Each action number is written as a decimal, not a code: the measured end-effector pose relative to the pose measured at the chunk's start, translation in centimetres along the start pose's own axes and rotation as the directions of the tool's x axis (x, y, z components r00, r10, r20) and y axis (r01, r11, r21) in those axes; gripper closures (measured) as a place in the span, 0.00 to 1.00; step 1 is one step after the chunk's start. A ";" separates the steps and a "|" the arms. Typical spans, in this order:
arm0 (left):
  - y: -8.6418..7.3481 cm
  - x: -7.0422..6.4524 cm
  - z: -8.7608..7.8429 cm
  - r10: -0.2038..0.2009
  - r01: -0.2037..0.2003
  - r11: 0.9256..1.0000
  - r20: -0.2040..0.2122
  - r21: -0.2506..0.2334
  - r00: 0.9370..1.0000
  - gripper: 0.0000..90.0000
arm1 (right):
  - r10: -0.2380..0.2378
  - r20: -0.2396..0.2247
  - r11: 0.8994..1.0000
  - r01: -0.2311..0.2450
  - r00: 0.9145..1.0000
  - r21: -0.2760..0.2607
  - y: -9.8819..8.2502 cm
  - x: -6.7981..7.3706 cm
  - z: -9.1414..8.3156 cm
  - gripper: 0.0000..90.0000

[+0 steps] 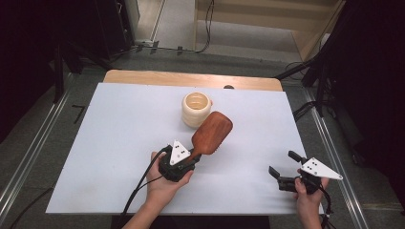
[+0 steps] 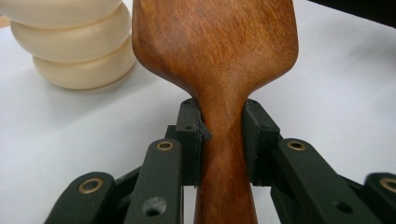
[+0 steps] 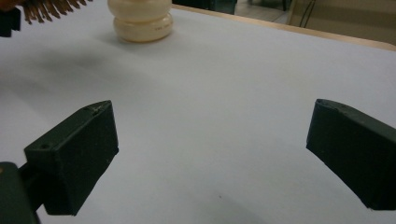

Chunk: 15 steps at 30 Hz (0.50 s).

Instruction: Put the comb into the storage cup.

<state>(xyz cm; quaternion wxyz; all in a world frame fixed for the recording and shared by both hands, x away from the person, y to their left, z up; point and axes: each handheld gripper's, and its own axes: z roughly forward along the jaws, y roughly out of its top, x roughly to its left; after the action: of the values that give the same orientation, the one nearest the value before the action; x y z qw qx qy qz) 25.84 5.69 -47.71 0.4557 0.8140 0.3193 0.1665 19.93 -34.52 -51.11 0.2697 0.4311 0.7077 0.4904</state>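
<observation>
The left gripper (image 1: 191, 156) is clamped on the neck of a wooden hairbrush (image 1: 212, 133), its pads (image 2: 190, 135) pressing both sides of the handle just below where the wood flares into the paddle. From that grip the brush's long axis runs up and to the right, away from the person, so the head ends just beside the cream ribbed cup (image 1: 196, 109) (touching or merely near, the high view is too coarse to say). That cup stands upright and open-topped on the white table (image 1: 119, 143), a little left of the brush head. The brush is reddish-brown, smooth-backed, back side up, with bristles (image 3: 46, 8) pointing down. It seems lifted clear of the surface. Farther right, the right gripper (image 1: 279, 168) rests near the table's front edge, well apart from both, jaws spread wide with nothing between them.
</observation>
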 end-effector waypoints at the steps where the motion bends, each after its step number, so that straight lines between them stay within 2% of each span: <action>1: -0.1 0.0 -0.1 -0.001 0.001 1.000 -0.002 0.000 1.000 0.80 | -0.001 0.002 1.000 0.001 1.000 -0.003 0.3 0.3 0.1 0.00; 3: -0.2 0.2 -0.3 -0.006 0.006 1.000 -0.003 -0.007 1.000 0.80 | -0.020 0.000 1.000 0.020 1.000 -0.017 1.0 1.0 0.1 0.00; 8: -0.4 0.5 -0.7 -0.021 0.020 0.999 -0.010 -0.026 1.000 0.80 | 0.009 -0.052 1.000 -0.011 0.999 -0.023 2.6 2.6 0.6 0.00; 15: -0.6 0.7 -1.3 -0.021 0.020 0.999 -0.016 -0.043 1.000 0.80 | 0.021 -0.117 1.000 -0.023 0.993 -0.018 5.0 4.9 2.0 0.00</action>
<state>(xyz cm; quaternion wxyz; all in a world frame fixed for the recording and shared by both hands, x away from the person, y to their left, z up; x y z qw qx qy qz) 25.44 7.18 -47.52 0.4719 0.7995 0.3278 0.1751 20.94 -28.60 -46.99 0.2267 0.4068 0.7129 0.5243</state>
